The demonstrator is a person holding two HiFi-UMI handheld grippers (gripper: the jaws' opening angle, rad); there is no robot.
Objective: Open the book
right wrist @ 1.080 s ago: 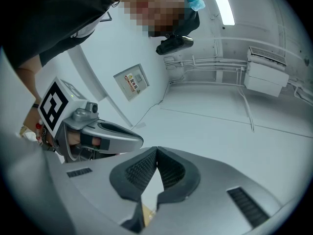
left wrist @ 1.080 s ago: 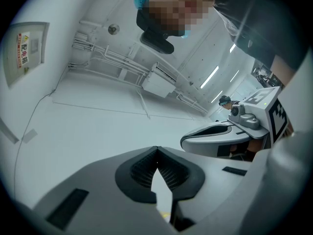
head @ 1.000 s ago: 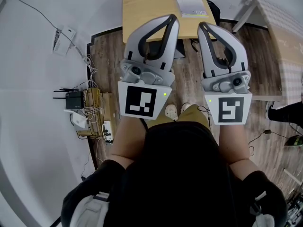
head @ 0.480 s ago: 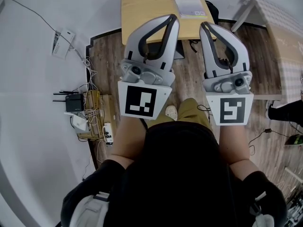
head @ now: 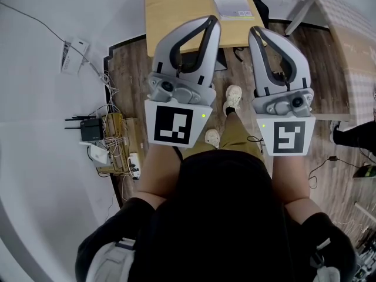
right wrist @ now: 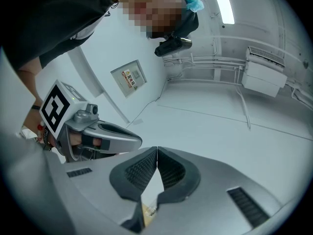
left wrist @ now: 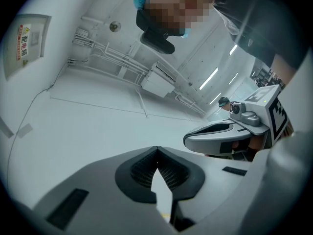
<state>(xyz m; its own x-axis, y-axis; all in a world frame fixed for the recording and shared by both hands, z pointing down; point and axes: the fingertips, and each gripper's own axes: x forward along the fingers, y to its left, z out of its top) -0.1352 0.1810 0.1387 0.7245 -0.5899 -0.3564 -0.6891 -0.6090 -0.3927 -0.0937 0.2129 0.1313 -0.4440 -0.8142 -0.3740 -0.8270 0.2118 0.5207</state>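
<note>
The book (head: pixel 230 3), closed, with a pale cover and a yellow band at its top, lies on the far right part of a small wooden table (head: pixel 176 7) at the top of the head view. My left gripper (head: pixel 212 21) and right gripper (head: pixel 254 31) are held side by side in front of the person, well short of the book and tilted upward. In the left gripper view the left gripper (left wrist: pixel 156 148) has its pads meeting, with nothing between them. The right gripper (right wrist: pixel 156 150) is likewise shut and empty in its own view.
A router (head: pixel 91 124) and a tangle of cables (head: pixel 117 140) lie on the floor at the left by the white wall. A pale slanted wooden structure (head: pixel 346 46) stands at the right. One shoe (head: pixel 233 96) is out in front on the wood floor.
The person's foot has stepped forward toward the table, and the table and book have shifted slightly left in the head view. Both grippers keep their pose and stay shut.
</note>
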